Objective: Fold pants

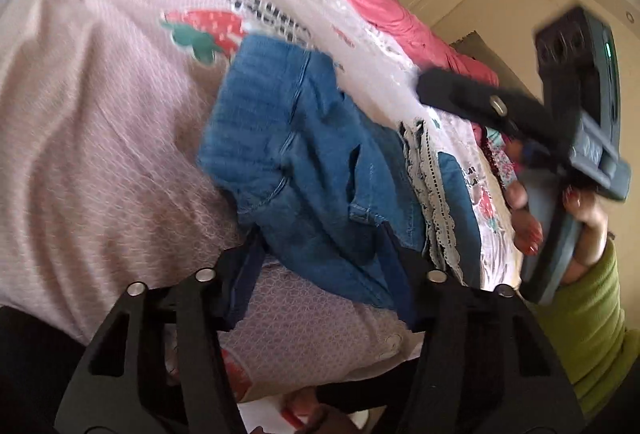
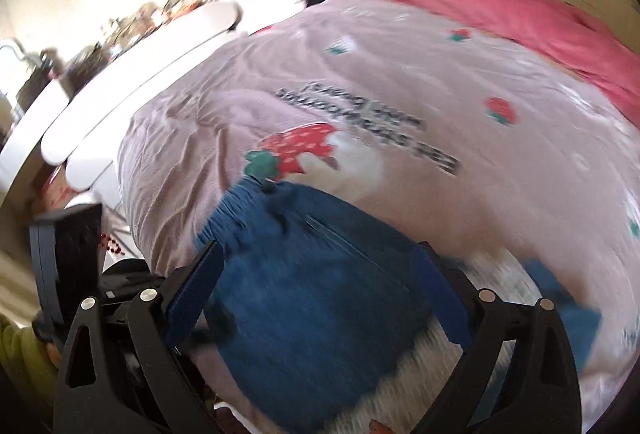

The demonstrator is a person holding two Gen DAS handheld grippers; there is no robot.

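From the left wrist, your left gripper (image 1: 320,274) sat at six o'clock over the near edge of the denim pants (image 1: 312,153), fingers apart, cloth lying between them; whether the pads pressed it I could not tell. The pants lay bunched on the pink strawberry bedspread (image 1: 100,133), likely awaiting a first fold. At three o'clock your right gripper (image 1: 480,101), held by a green sleeve (image 1: 592,314), hung above lace-trimmed clothes (image 1: 436,201) crowding the pants' edge.

From the right wrist, your right gripper (image 2: 320,298) stood wide apart, empty, above the blurred pants (image 2: 312,294). A pink blanket (image 2: 520,13) lay at one o'clock, a cluttered white table (image 2: 140,45) at ten.
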